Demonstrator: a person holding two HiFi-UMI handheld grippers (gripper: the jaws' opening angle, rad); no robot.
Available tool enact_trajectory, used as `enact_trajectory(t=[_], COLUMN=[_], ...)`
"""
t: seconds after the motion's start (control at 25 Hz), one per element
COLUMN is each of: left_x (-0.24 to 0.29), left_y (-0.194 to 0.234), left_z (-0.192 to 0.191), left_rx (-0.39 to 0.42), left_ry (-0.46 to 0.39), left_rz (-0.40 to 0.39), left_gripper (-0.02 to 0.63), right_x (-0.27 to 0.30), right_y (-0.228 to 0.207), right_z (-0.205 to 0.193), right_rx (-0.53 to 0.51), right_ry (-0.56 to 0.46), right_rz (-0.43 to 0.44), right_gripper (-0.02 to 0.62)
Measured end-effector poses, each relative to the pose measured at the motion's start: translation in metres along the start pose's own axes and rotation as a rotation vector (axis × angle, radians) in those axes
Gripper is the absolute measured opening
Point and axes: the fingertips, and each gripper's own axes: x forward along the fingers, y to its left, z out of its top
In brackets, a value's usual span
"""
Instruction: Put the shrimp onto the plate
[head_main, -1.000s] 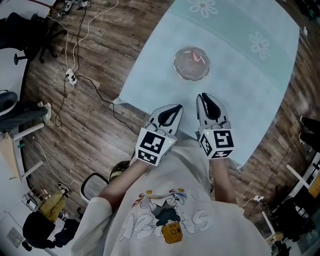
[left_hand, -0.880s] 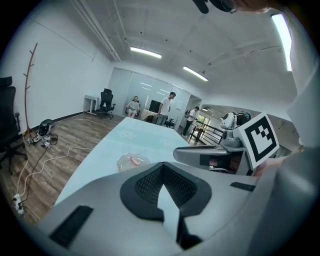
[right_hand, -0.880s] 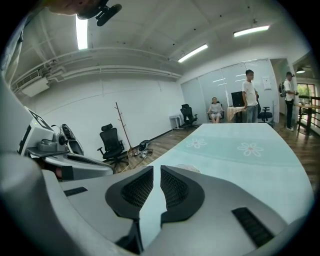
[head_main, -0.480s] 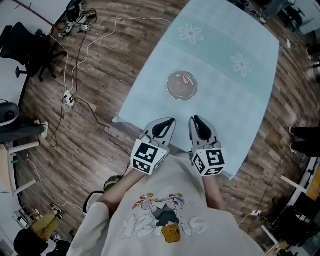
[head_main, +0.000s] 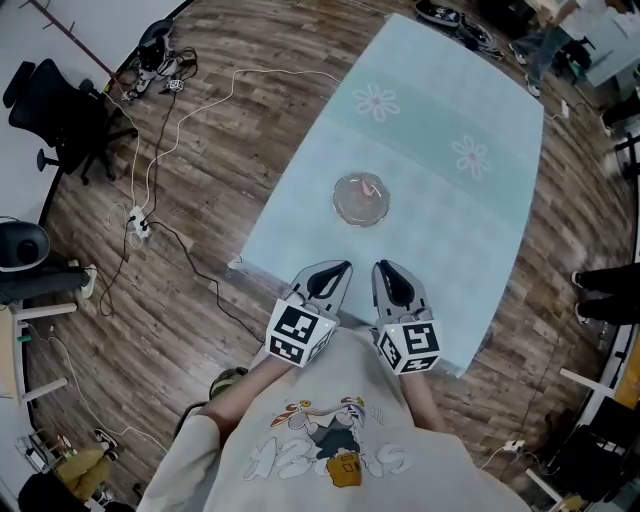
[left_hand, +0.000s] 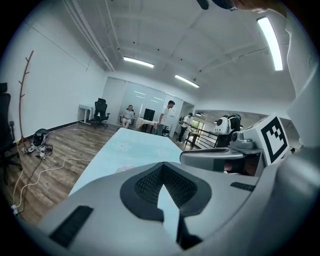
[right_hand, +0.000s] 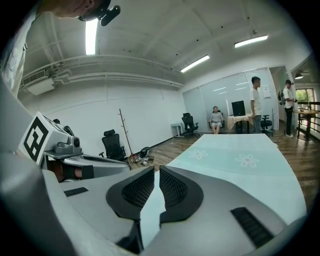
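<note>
On the table (head_main: 455, 250), out in the middle: a clear plate (head_main: 346, 208) with the pink shrimp (head_main: 371, 187) lying in it, toward the far-right rim. Looks like job done, judging from that alone. Down at the near edge, left gripper (head_main: 338, 268) and right gripper (head_main: 385, 268) side by side, well apart from the plate, noses pointing far across the cloth. Left jaws closed tip to tip, nothing caught between; right jaws drawn in to a thin slit, likewise empty. Held level and close to the body, probably to keep clear of the plate and leave the shrimp undisturbed. No grip needed by the look of it. Only risk worth a mention: nudging the cloth at that near edge and jostling the plate.
</note>
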Motion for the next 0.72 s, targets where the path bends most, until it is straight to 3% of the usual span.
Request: enact_trajectory(t=[0.72], left_x=[-0.01], left_y=[-0.01], left_z=[-0.007], left_rx=[-0.015], left_ry=[-0.007], left_rz=[-0.006], left_gripper=[0.008], right_x=[-0.003], right_y=[0.017], right_z=[-0.005], right_rx=[0.017], right_ry=[0.007], right_rz=[0.023], right_gripper=[0.052])
